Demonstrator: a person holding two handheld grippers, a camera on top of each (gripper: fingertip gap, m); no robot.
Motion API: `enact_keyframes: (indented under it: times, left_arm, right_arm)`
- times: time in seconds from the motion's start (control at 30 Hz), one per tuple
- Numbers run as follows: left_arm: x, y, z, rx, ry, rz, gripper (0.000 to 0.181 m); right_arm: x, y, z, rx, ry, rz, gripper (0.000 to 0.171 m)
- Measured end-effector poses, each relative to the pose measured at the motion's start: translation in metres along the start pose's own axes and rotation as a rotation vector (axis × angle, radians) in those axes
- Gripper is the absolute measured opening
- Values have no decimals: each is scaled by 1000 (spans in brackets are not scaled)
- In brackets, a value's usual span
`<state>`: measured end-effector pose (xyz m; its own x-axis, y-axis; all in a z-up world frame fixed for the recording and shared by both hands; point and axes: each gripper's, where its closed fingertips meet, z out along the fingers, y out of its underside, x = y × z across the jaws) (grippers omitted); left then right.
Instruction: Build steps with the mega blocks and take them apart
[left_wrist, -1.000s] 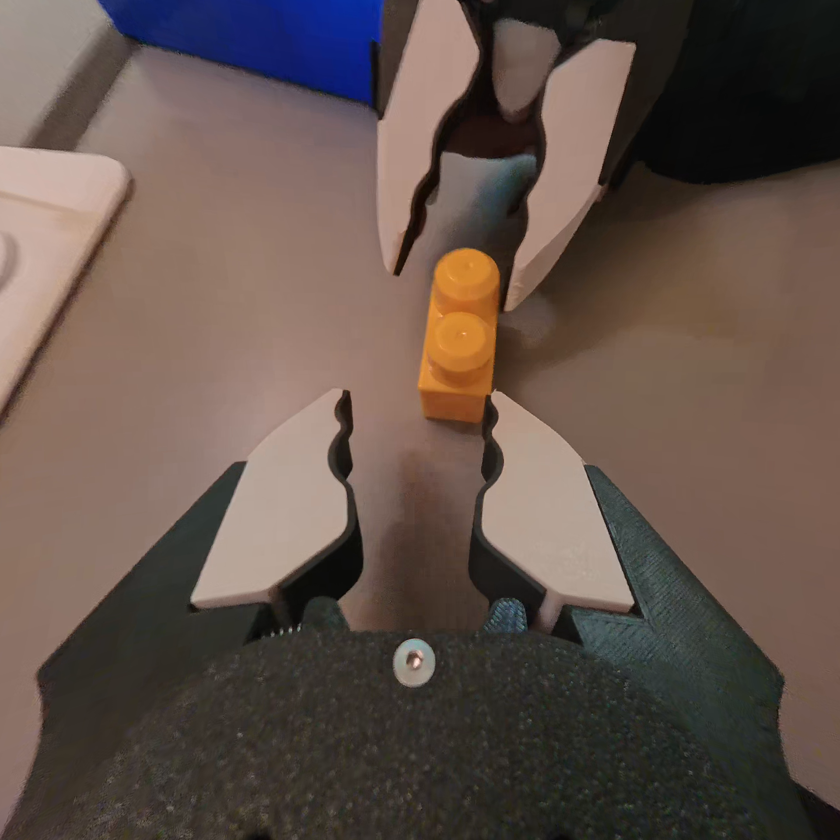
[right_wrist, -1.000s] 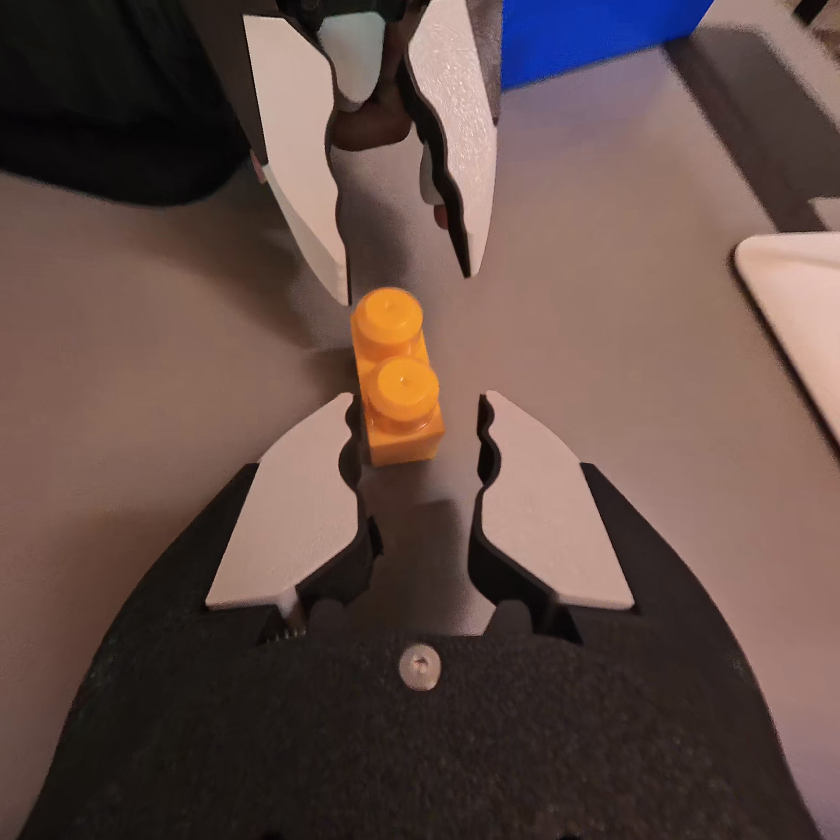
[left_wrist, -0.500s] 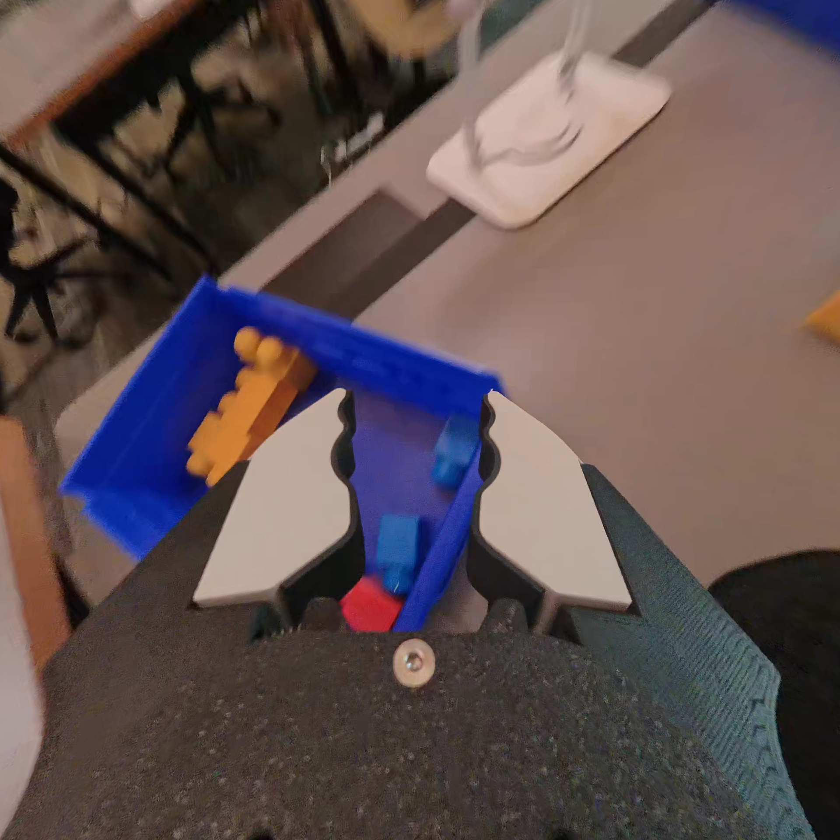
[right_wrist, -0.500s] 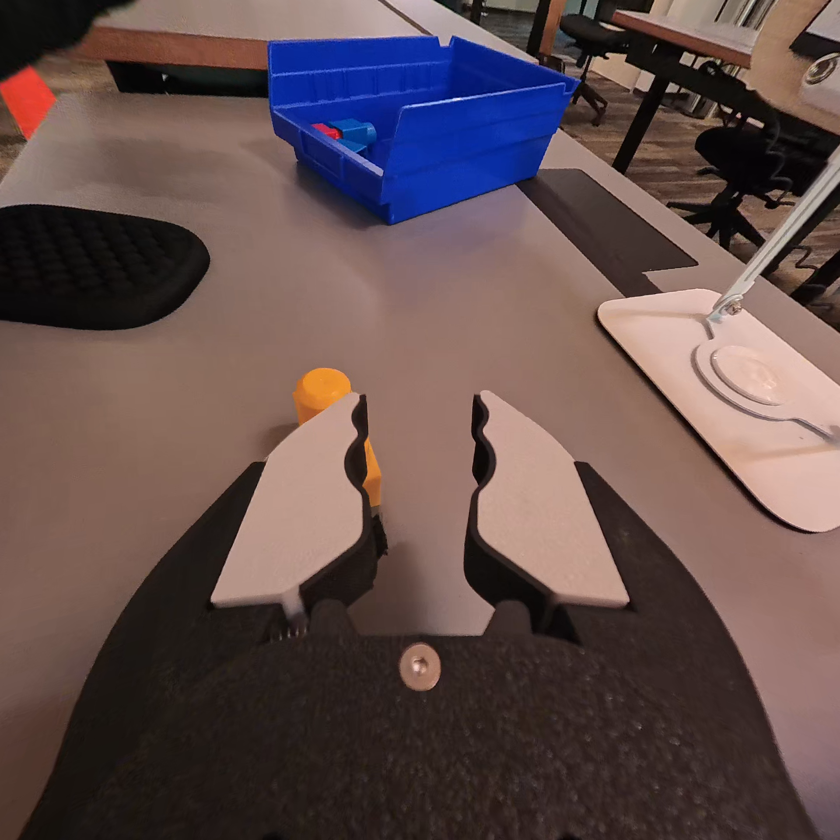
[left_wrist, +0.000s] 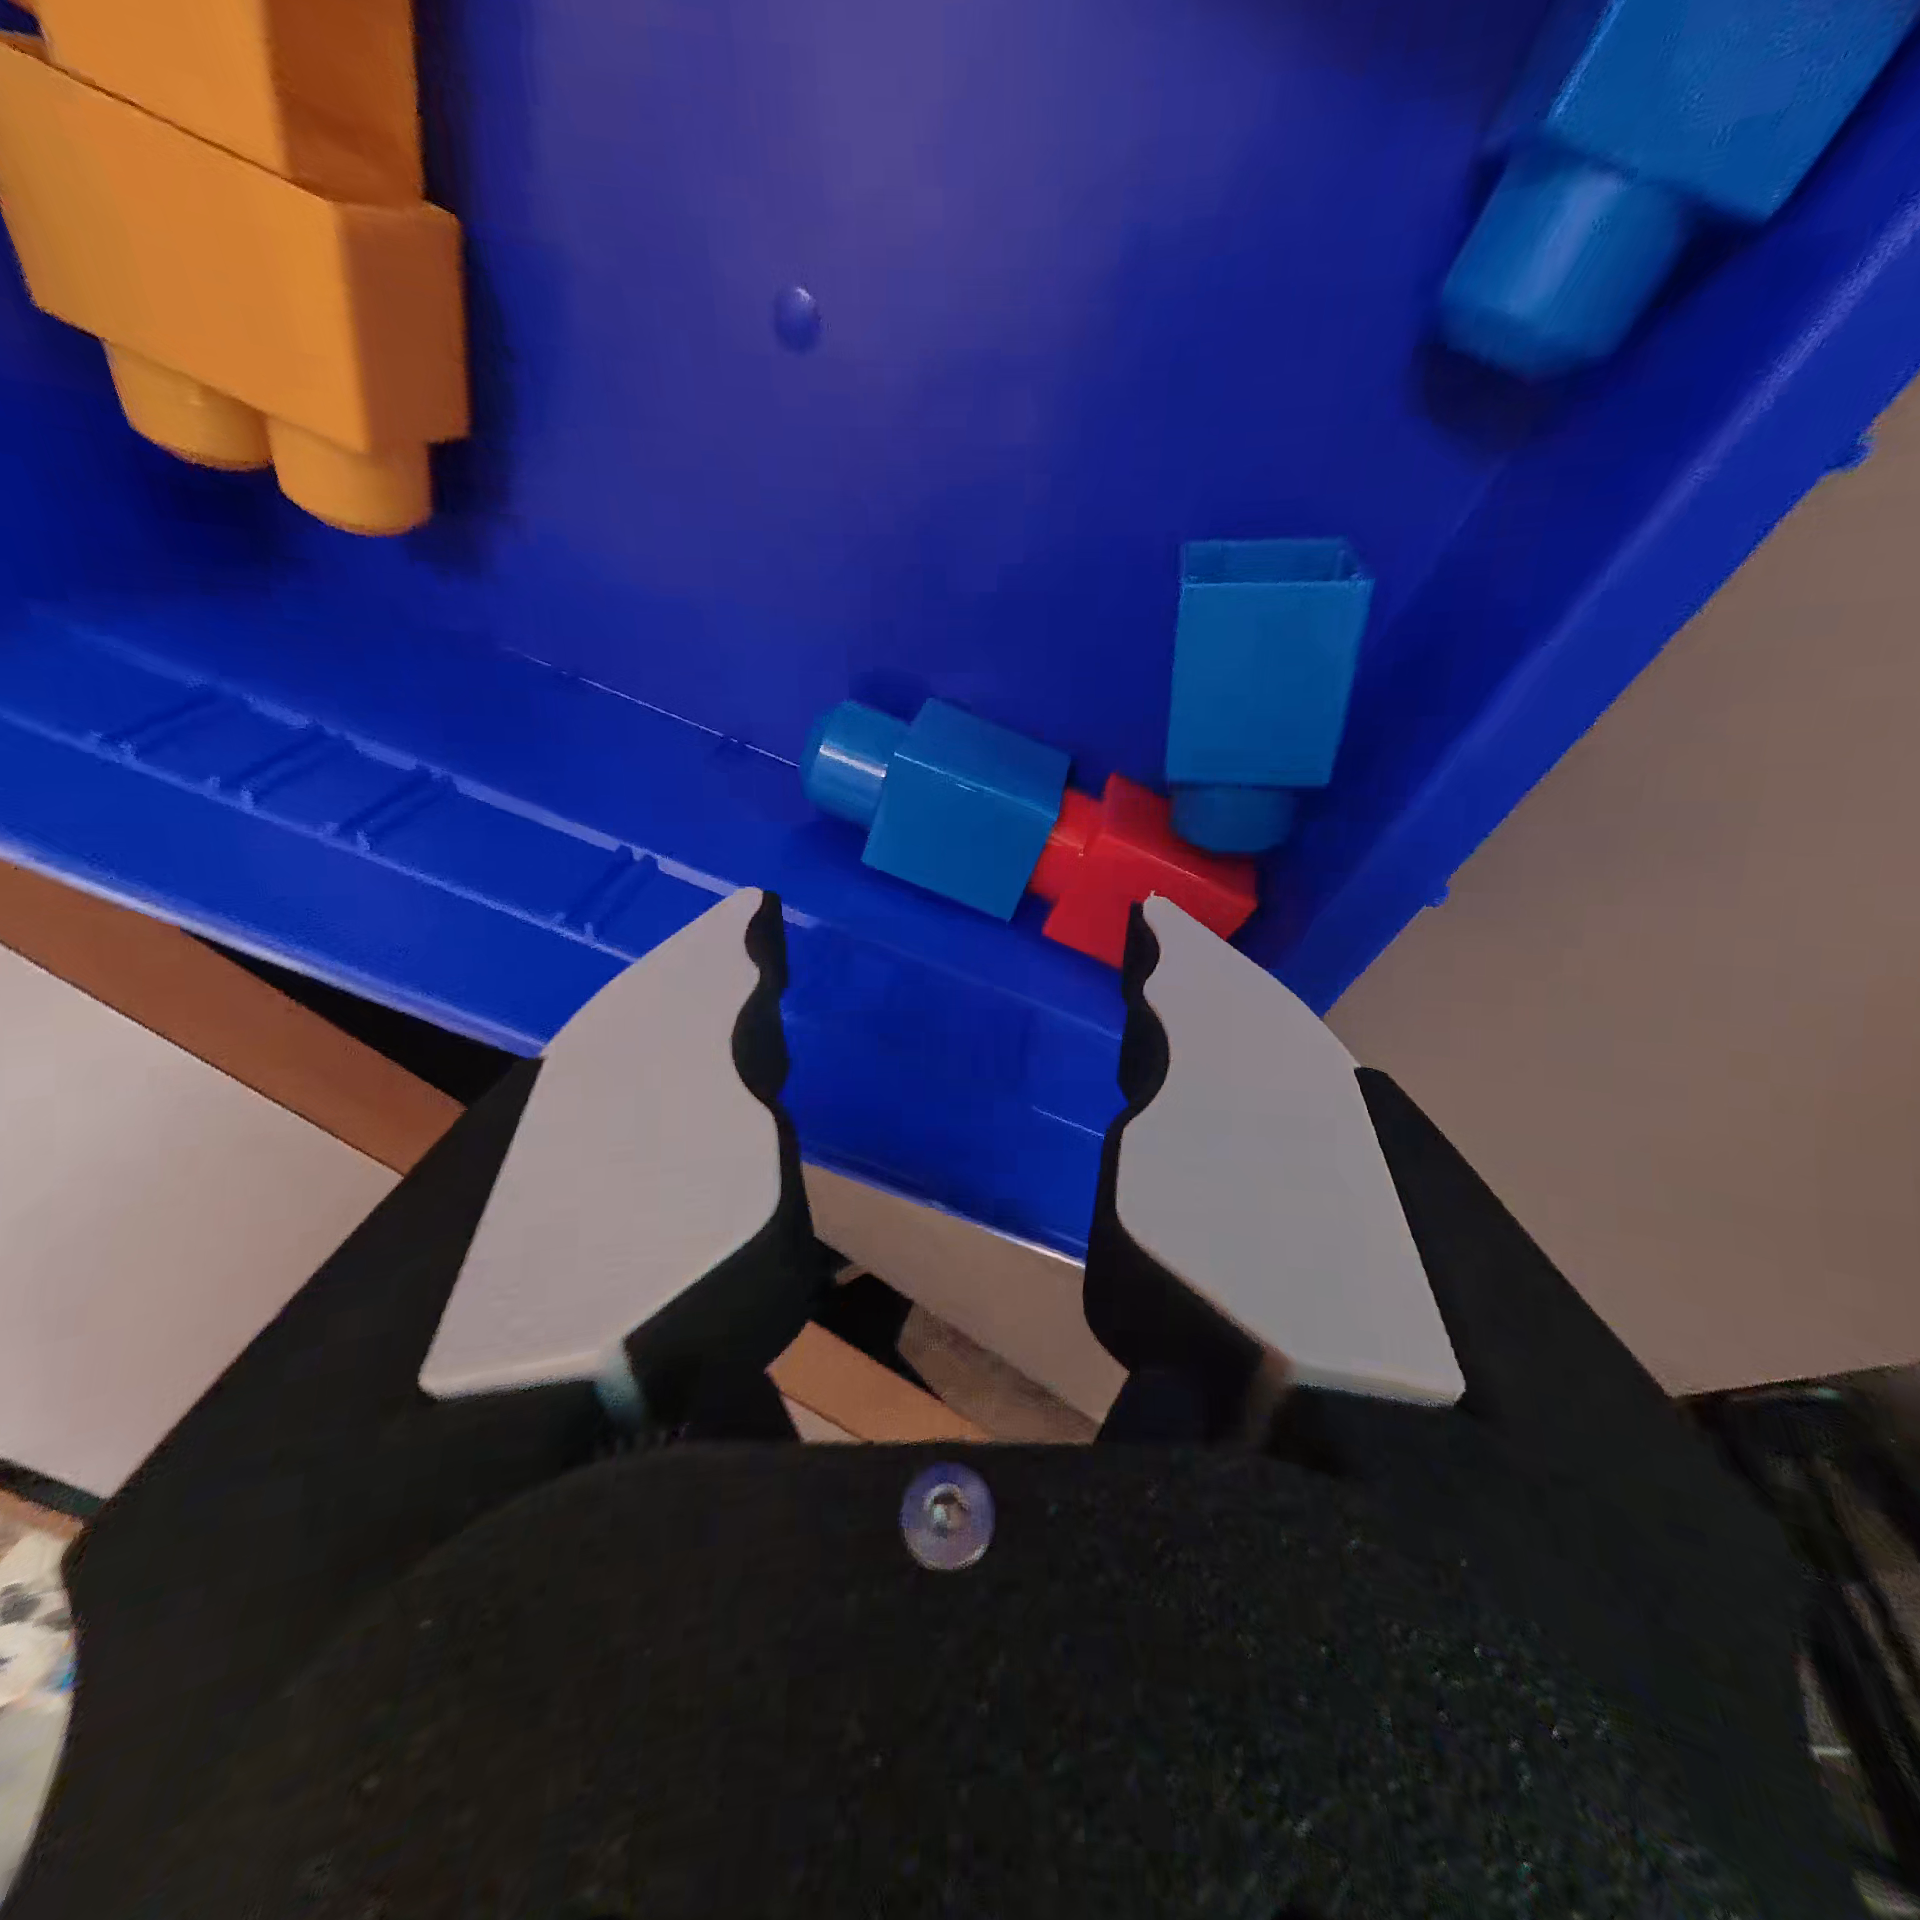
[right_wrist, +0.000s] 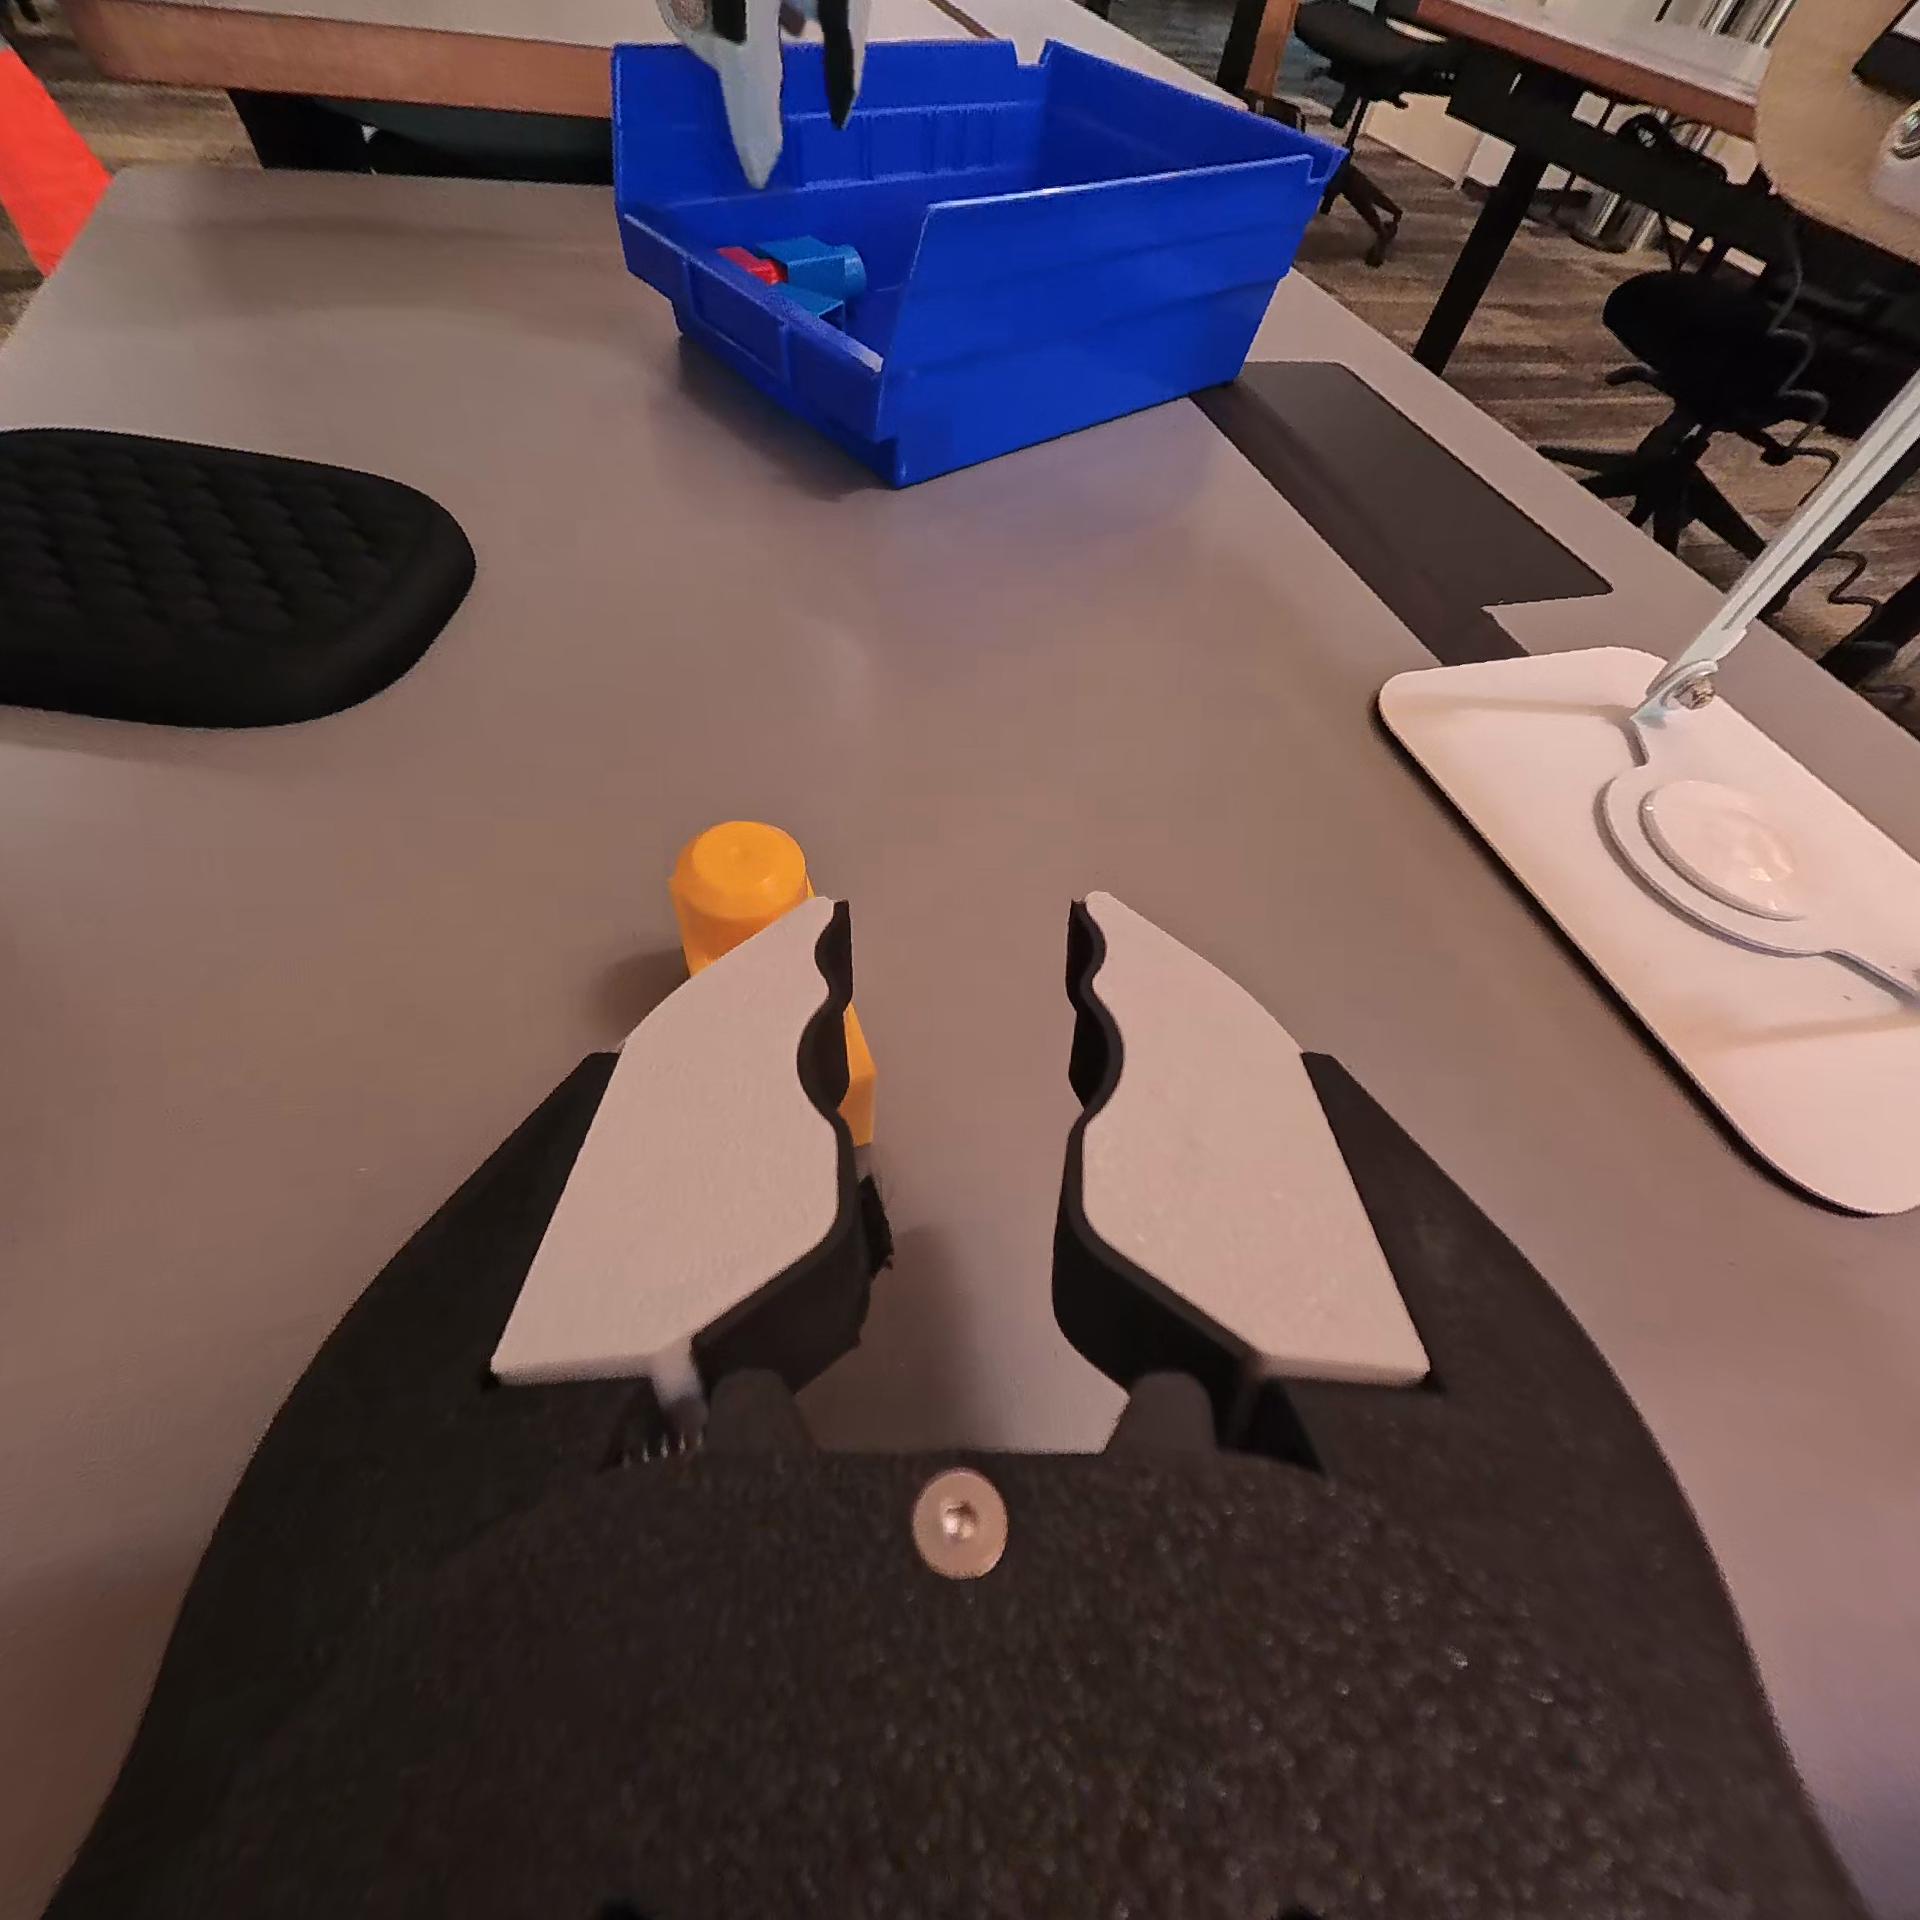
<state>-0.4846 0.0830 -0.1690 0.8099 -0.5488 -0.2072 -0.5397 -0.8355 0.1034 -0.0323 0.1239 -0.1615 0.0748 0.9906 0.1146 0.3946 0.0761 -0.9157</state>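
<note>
My left gripper is open and empty, hovering over the near wall of the blue bin. In the bin lie a red block, a small blue block and another blue block in the corner, a third blue block at the upper right, and joined orange blocks at the upper left. My right gripper is open and empty, low over the grey table. An orange block stands just left of it, partly hidden by the left finger. The left gripper shows above the bin.
The blue bin stands at the table's far side. A black textured pad lies at the left. A white lamp base with its arm sits at the right. Chairs and other desks stand beyond the table's right edge. One gripper's finger ends stand about 45 cm off the other's. The red block is about 4 cm from my left fingertips and 45 cm from my right.
My left gripper swung away from the orange block to the blue bin and came down close over its blocks. My right gripper pulled back from the orange block and levelled out, staying open.
</note>
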Motion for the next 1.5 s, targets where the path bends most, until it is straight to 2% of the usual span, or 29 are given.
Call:
enact_keyframes:
  times: [0.3,0.47,0.6,0.87,0.9,1.17,1.4,1.5]
  left_arm:
    - [-2,-1,33,-117,45,116,64]
    - [-2,-6,35,-124,78,110,60]
    - [-3,3,39,-200,81,95,59]
    - [-6,-4,46,-195,65,95,58]
    - [-7,-7,43,-174,52,107,42]
    - [-24,-6,17,-28,-60,90,41]
    - [-46,-38,-45,367,-307,31,40]
    - [-47,-44,-64,487,-371,-3,41]
  right_arm:
    - [0,4,1,-7,-9,4,39]
    - [2,6,2,-8,-10,11,39]
    - [1,7,2,-10,-15,15,38]
    - [2,10,4,-20,-12,15,37]
    - [2,10,4,-18,-12,17,37]
    - [1,8,4,-13,-11,13,36]
    - [4,6,3,0,8,16,35]
    - [4,6,3,3,13,19,35]
